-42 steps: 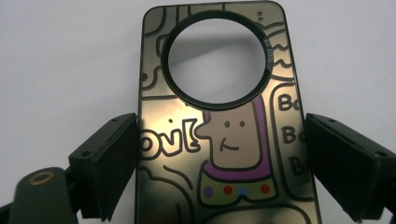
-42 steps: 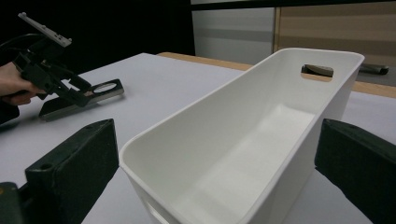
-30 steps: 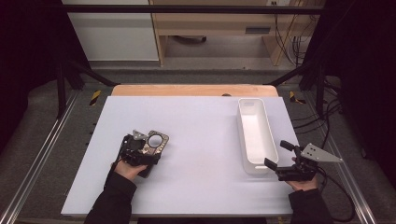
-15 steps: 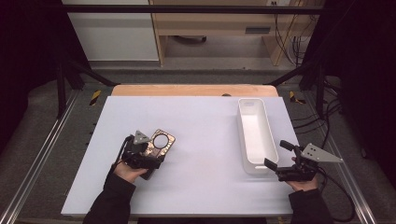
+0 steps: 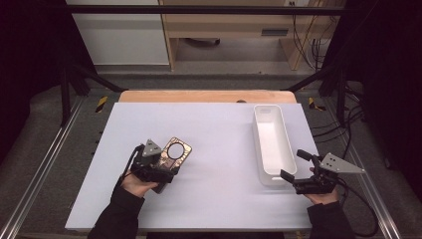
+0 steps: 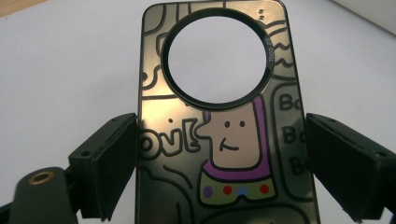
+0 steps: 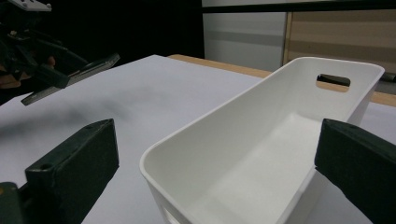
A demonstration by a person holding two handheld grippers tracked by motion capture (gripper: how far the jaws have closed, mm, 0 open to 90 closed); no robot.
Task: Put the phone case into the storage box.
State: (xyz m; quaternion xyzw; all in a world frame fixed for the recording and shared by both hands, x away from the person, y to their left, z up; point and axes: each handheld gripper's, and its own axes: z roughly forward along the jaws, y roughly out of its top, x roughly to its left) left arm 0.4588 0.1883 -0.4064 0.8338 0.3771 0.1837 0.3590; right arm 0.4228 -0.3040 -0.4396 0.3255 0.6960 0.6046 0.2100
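A phone case (image 5: 175, 154) with a cartoon print and a large round camera hole is held by the left gripper (image 5: 158, 167) over the left half of the desk (image 5: 219, 129), closer to the near edge than to the far one. In the left gripper view the case (image 6: 224, 149) is seen lying between the two black jaws, which are pressed against its long sides; the end with the round hole points away from the gripper, and the white desk surface (image 6: 65, 70) shows through the hole. In the right gripper view the case (image 7: 70, 77) is seen edge-on, raised clear of the desk with a faint shadow beneath it.

A long white bin (image 5: 271, 142) stands on the right half of the desk, its length running from the far edge toward the near edge. A slot handle is cut into its far end wall, and its inside is bare as far as it can be seen.

The right gripper (image 5: 297, 167) is held just beside the near end of the bin, close to the right edge of the desk. Its jaws are spread wide and grip nothing; in the right gripper view the near corner of the bin (image 7: 261, 154) is framed between them without being touched. The two grippers are well apart.
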